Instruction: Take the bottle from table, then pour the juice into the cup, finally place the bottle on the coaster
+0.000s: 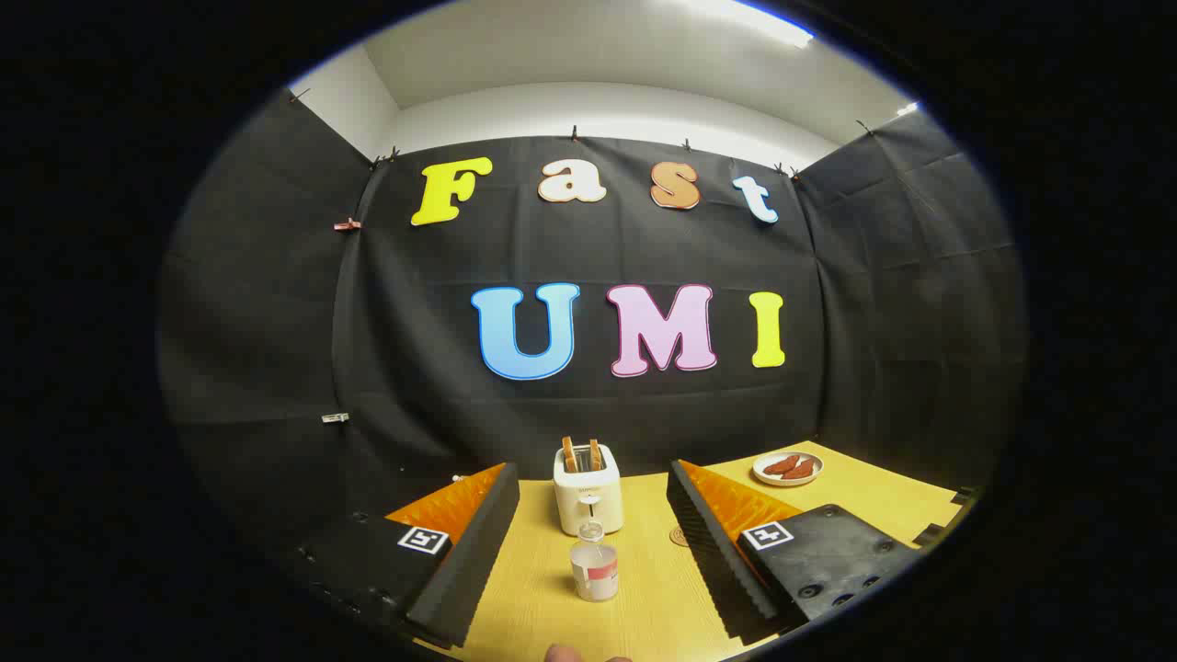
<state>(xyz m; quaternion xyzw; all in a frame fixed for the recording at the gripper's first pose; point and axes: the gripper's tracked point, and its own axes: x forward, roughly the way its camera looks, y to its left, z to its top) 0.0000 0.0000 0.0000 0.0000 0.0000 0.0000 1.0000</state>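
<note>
A small clear bottle with a pale cap and a red-and-white label stands upright on the yellow wooden table, between my two fingers and a little ahead of them. My gripper is open wide, the left finger and the right finger well apart from the bottle on either side. A round brown coaster peeks out just beside the right finger, partly hidden by it.
A white toaster with two slices of bread standing in it sits right behind the bottle. A white plate with brown pieces of food lies far right at the back. A fingertip of a hand shows at the near table edge.
</note>
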